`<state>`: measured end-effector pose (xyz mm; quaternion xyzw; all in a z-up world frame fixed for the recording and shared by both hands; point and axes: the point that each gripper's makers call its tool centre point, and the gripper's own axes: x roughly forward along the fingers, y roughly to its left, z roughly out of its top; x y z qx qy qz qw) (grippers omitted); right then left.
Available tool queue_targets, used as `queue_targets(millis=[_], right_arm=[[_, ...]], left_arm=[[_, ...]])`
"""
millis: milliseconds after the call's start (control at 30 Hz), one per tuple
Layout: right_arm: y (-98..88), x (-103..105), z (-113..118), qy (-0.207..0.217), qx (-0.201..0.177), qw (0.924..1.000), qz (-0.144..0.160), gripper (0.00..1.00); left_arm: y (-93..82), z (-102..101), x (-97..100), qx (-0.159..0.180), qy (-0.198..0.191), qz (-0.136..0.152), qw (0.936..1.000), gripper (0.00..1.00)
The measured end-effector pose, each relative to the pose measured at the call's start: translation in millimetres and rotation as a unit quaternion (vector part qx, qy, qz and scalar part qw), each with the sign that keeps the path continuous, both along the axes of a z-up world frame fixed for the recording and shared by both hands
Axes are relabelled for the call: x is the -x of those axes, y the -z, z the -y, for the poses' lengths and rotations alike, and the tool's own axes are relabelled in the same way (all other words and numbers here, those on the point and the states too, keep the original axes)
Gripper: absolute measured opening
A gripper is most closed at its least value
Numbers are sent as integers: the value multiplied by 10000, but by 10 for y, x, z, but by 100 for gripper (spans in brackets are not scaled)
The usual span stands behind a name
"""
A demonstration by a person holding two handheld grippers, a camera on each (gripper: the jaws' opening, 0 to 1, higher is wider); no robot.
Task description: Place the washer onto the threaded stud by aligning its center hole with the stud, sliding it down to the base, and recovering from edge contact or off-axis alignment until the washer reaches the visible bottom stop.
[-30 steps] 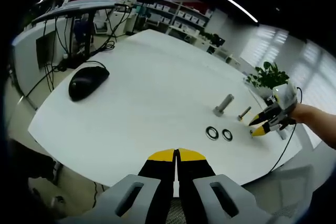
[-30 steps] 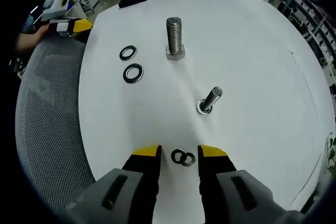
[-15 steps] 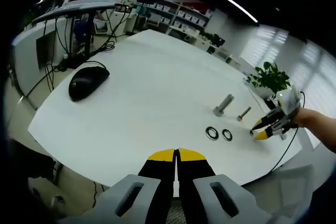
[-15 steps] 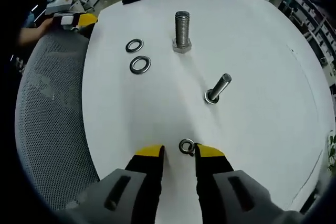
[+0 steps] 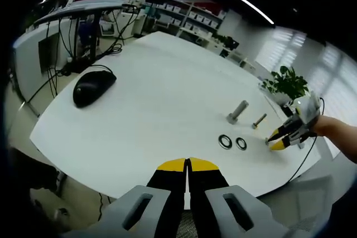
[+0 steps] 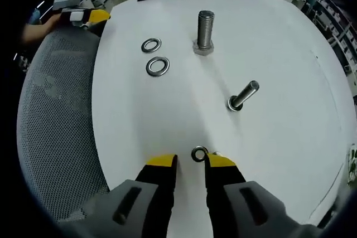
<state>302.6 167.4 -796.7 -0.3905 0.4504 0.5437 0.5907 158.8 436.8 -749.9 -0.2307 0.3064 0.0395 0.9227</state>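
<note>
**A:** Where's everything, going from the left side?

**B:** The left gripper waits shut, holding nothing. In the right gripper view, two big washers lie left of the tall stud.

**A:** And our one?

**B:** The small washer lies on the white surface, near that stud. The right gripper has a gap between its jaws, at the washer. I'd pinch its edge and lift it flat.

Item count on the white table: two threaded studs, one large at 12 o'clock and one small at 3 o'clock; three washers, two at 10 o'clock and one small washer at 6 o'clock. One computer mouse lay at 9 o'clock in the left gripper view.
</note>
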Motion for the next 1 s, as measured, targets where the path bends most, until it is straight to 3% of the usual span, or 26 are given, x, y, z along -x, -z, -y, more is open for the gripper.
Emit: queue_targets(millis=[233, 700, 867, 1000], right_arm=[[-7, -75, 25, 202, -50, 9998, -10, 22], [4, -179, 49, 123, 36, 9996, 245, 22], [-5, 0, -13, -51, 23, 10000, 46, 22], [2, 5, -14, -204, 86, 9996, 179, 22]], left_arm=[[-5, 7, 1, 3, -3, 10, 10000, 0], [-4, 8, 0, 4, 7, 6, 10000, 0], [-2, 5, -1, 5, 4, 4, 10000, 0], [-2, 7, -1, 4, 10, 0, 10000, 0]])
